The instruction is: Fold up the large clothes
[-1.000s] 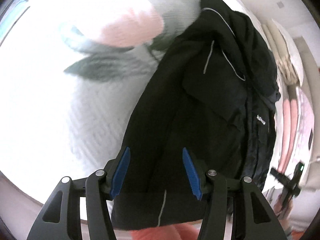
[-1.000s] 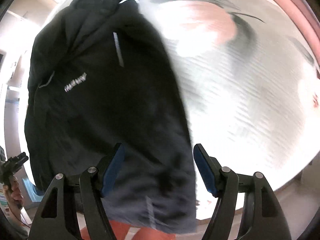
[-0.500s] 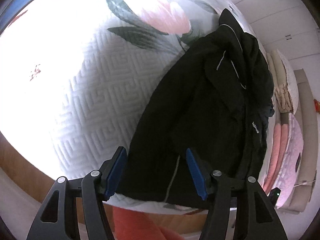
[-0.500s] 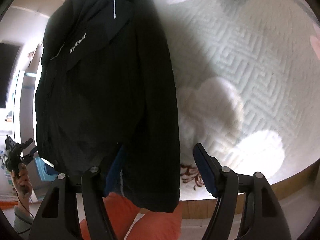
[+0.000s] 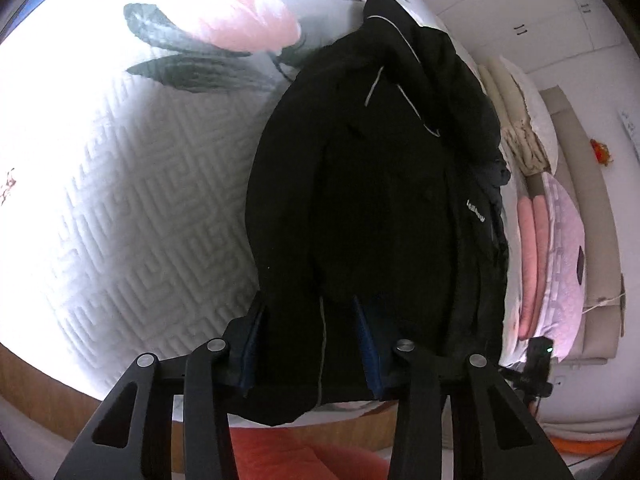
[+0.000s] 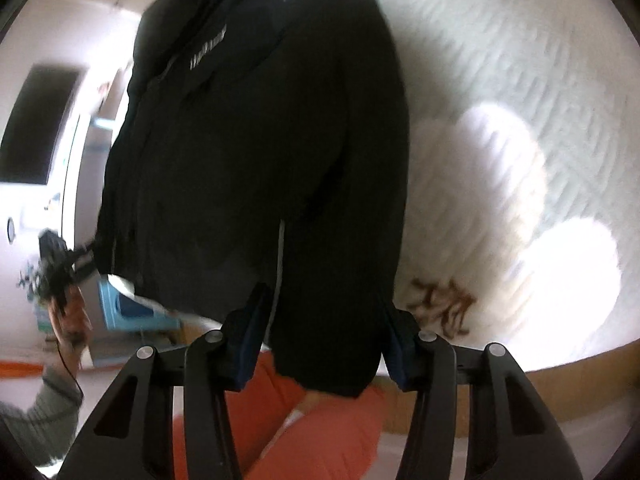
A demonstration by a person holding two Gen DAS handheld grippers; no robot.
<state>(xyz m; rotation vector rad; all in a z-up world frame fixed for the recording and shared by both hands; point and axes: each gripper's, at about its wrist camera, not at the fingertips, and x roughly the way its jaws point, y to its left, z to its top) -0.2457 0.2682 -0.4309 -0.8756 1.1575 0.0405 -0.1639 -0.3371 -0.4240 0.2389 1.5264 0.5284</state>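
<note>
A black jacket with thin grey piping lies lengthwise on a white quilted bedspread, its hem hanging a little over the near bed edge. My left gripper straddles the hem's left corner. Its jaws are closing and the cloth lies loose between the blue pads. The right wrist view shows the same jacket. There my right gripper brackets the hem's right corner, jaws also closing, with cloth filling the gap but not pinched. The collar end is far from both grippers.
The wooden bed frame runs along the near edge. Folded pink and white bedding is stacked past the jacket's right side. A person's orange trousers are below the hem. A hand in a grey sleeve and a blue box are at left.
Both grippers have come in close to the jacket's hem and their jaws have narrowed around it. The jacket itself has not shifted on the bed.
</note>
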